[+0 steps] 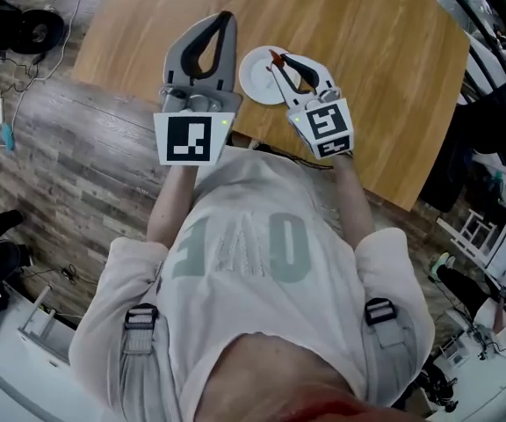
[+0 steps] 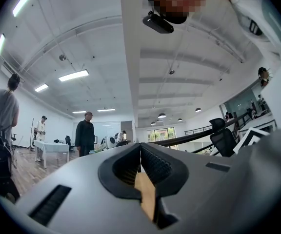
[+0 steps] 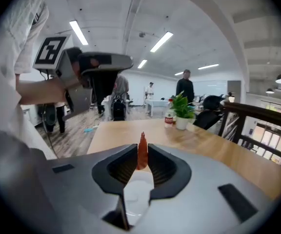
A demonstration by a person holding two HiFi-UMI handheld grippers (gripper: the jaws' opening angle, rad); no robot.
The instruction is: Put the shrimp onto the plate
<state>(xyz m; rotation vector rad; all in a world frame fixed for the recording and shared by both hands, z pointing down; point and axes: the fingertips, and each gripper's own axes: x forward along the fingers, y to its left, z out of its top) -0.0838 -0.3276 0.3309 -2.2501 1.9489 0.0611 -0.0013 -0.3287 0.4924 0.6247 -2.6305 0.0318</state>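
Carry step, close to the drop. Got the shrimp (image 3: 142, 146) pinched in the right gripper (image 3: 141, 156), clamped on the body, red tail poking out past the tips. Hanging over the plate (image 1: 251, 84), above its far half in the head view, with white plate visible through the gap under the jaws in the right gripper view. Can't tell for sure whether touching or clear of the plate; looks clear. Found the plate close to the near edge of the table (image 1: 385, 51), roughly midway along it. Nothing in the left gripper (image 1: 225, 23): pressed together, empty, parked just beside the plate on its left, over that same near edge. No part for it in this step, by the look of it. Next, probably: come down toward the middle of the plate, then open. Best to get low before letting go, to avoid a bounce or a slide off the rim. Then lift straight up, to avoid dragging the shrimp along.
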